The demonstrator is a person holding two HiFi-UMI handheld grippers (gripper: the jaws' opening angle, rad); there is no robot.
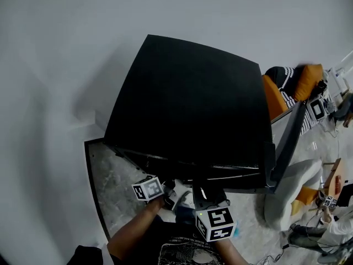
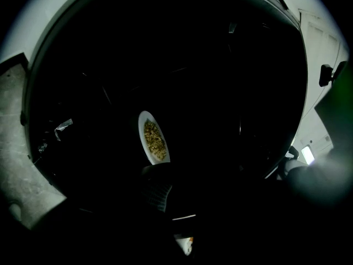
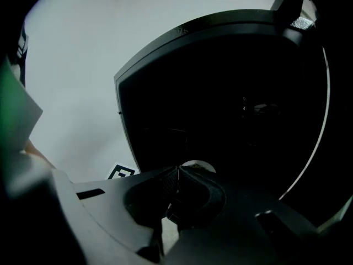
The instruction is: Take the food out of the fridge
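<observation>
My right fingers [image 3: 198, 187] are pressed together with nothing between them, pointing into the dark fridge [image 3: 231, 104]. A white plate [image 3: 194, 163] peeks out just past their tips. My left fingers [image 2: 156, 189] reach into the same darkness. Only one ribbed pad shows there, and I cannot tell whether they are parted or closed. The plate, carrying yellowish food [image 2: 155, 139], lies right beyond that pad inside the fridge, its near rim meeting it. The door [image 1: 289, 142] stands open to the right of both pairs of fingers.
</observation>
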